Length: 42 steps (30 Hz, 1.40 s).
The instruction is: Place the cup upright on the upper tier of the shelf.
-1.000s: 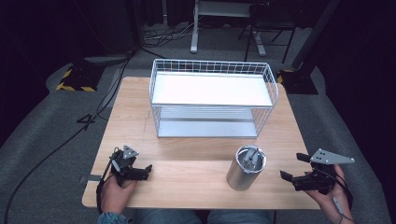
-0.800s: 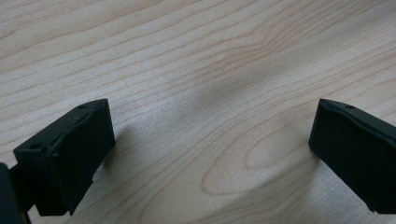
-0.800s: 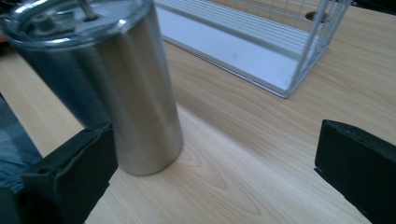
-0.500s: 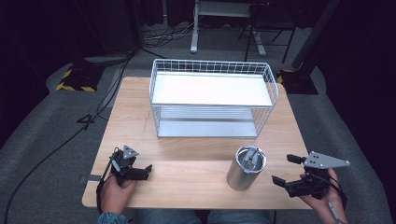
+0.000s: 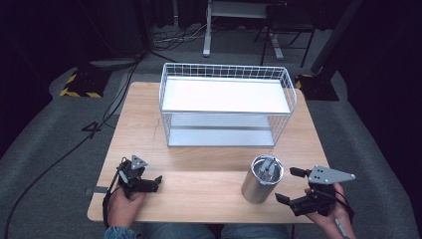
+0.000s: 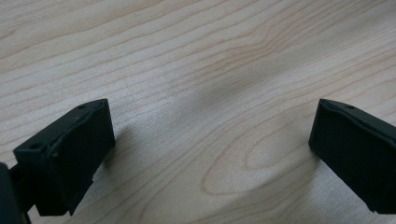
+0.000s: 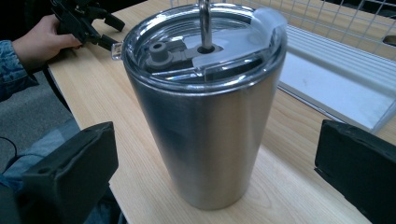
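A steel tumbler (image 5: 261,179) with a clear lid and a metal straw stands upright on the wooden table (image 5: 209,164), near its front right. My right gripper (image 5: 291,185) is open just right of it, jaws pointing left toward it and wider than the cup. In the right gripper view the tumbler (image 7: 205,107) stands close ahead, between the two black jaws and touching neither. My left gripper (image 5: 158,180) rests open on the table at the front left, held by a hand. In the left gripper view its jaws stand wide over bare wood (image 6: 210,93).
A white wire basket rack (image 5: 226,107) with a white upper shelf and a metal lower shelf stands at the table's middle back. Cables (image 5: 59,154) lie on the grey floor to the left. Black stands and chair legs are behind the table.
My right gripper has moved left toward the tumbler, closing the gap to it. The left gripper and the tumbler have stayed where they were.
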Motion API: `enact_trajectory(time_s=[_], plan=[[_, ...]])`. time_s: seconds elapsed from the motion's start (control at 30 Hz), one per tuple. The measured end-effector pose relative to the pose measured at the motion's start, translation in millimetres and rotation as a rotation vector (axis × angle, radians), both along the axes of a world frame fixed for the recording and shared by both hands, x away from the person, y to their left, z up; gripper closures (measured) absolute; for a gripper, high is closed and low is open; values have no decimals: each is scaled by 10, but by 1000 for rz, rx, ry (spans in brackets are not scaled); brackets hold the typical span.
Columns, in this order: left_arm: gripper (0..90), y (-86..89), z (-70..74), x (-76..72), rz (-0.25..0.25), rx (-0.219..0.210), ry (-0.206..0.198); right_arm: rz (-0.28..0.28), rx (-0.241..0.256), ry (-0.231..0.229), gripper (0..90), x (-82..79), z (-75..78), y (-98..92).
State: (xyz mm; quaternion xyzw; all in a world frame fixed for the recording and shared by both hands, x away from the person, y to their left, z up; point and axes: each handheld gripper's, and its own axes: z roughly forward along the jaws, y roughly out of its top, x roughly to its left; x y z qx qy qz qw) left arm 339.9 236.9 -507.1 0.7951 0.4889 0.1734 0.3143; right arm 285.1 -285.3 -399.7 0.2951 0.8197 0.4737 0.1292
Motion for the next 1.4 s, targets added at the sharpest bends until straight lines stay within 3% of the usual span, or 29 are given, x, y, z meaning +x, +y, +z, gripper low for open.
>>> enact_trajectory(time_s=[0.37,1.03,1.17,1.4], plan=[[6,0,0,0,0,0,0,-17,-45,-47,0,72,-107,206],[6,0,0,0,0,0,0,-34,0,-55,0,243,-393,481],[6,0,0,0,0,0,0,-24,-8,-61,9,247,-426,500],[6,0,1,0,0,0,0,-8,23,-67,28,255,-449,458]])
